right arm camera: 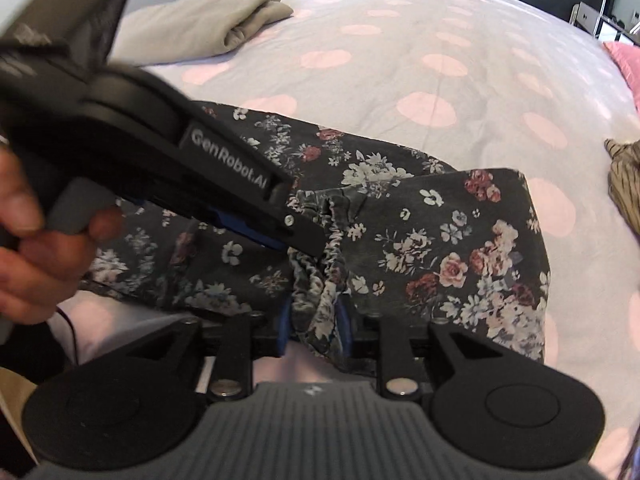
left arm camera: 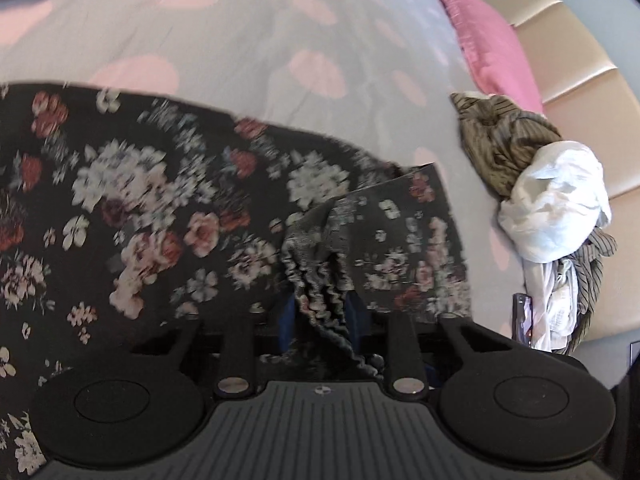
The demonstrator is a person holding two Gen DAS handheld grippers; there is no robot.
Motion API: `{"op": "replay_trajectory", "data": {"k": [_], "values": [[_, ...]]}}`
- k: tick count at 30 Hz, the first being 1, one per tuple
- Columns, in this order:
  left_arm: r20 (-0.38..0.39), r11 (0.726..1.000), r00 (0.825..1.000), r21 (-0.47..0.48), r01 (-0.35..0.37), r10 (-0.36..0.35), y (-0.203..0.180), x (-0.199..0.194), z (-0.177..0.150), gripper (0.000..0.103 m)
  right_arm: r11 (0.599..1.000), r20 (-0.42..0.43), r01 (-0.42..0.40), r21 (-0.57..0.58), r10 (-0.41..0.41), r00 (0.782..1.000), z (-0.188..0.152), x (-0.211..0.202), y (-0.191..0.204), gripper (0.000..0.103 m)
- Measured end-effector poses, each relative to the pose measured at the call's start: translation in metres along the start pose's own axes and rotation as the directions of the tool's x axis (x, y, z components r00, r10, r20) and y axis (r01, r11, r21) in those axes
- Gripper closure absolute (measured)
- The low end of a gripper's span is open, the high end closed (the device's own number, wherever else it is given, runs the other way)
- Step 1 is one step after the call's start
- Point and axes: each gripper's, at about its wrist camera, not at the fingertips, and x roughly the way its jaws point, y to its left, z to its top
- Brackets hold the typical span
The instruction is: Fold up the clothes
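A dark floral garment [left arm camera: 160, 200] [right arm camera: 460, 240] lies spread on the polka-dot bedspread [right arm camera: 400, 60]. Its ruffled elastic waistband [left arm camera: 320, 272] [right arm camera: 320, 280] is bunched up at the near edge. My left gripper [left arm camera: 320, 316] is shut on that waistband, the fabric filling the gap between its blue pads. In the right wrist view the left gripper [right arm camera: 304, 236] comes in from the left, held by a person's hand [right arm camera: 32, 248], its tip on the waistband. My right gripper [right arm camera: 314, 320] has the same waistband hanging between its blue fingers [right arm camera: 285, 328], jaws parted and not clamping.
A heap of unfolded clothes, olive striped [left arm camera: 504, 140] and white [left arm camera: 560, 200], sits at the bed's right side by a pink pillow [left arm camera: 488, 40] and beige headboard [left arm camera: 572, 80]. A phone [left arm camera: 524, 316] lies beside the heap. A folded beige garment [right arm camera: 224, 24] rests at the far left.
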Motion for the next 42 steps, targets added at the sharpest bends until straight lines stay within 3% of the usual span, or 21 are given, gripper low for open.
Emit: {"op": "replay_trajectory", "data": {"k": [7, 11, 16, 22, 30, 33, 36, 40, 42], "values": [[-0.011, 0.998, 0.999, 0.024, -0.05, 0.051, 0.005, 0.004, -0.005, 0.082, 0.993, 0.071, -0.066, 0.099, 0.059, 0.996, -0.005, -0.016, -0.015, 0.071], [-0.014, 0.998, 0.998, 0.027, -0.06, 0.06, 0.006, 0.007, -0.006, 0.082, 0.997, 0.051, -0.005, 0.077, 0.001, 0.999, 0.0, -0.004, -0.01, 0.072], [-0.008, 0.998, 0.998, 0.03, -0.057, 0.058, 0.004, 0.008, -0.004, 0.082, 0.999, -0.002, 0.0, 0.04, 0.0, 1.0, 0.0, 0.015, -0.007, 0.072], [-0.018, 0.998, 0.998, 0.026, -0.058, 0.059, 0.006, 0.009, -0.004, 0.082, 0.999, 0.0, 0.026, 0.03, -0.026, 1.0, -0.003, 0.02, -0.008, 0.088], [-0.013, 0.999, 0.998, 0.006, -0.054, 0.054, 0.009, 0.006, -0.005, 0.082, 0.995, 0.06, -0.057, 0.084, 0.052, 0.997, 0.002, 0.002, -0.008, 0.089], [-0.002, 0.999, 0.999, -0.006, -0.051, 0.051, 0.011, 0.003, -0.005, 0.082, 0.996, 0.018, -0.042, 0.079, 0.041, 0.999, -0.002, 0.012, -0.008, 0.088], [0.011, 0.999, 0.999, -0.011, -0.035, 0.035, 0.01, -0.002, -0.004, 0.082, 0.995, -0.006, -0.053, 0.086, 0.054, 0.999, -0.002, 0.018, -0.007, 0.08], [0.03, 1.0, 0.999, -0.018, -0.01, 0.011, 0.009, -0.009, -0.002, 0.081, 0.994, 0.004, -0.077, 0.073, 0.077, 0.997, 0.0, 0.009, -0.005, 0.07], [0.041, 1.0, 0.999, -0.026, 0.0, 0.001, 0.009, -0.014, -0.002, 0.076, 0.994, 0.016, -0.083, 0.074, 0.082, 0.996, 0.0, 0.001, -0.006, 0.068]]}}
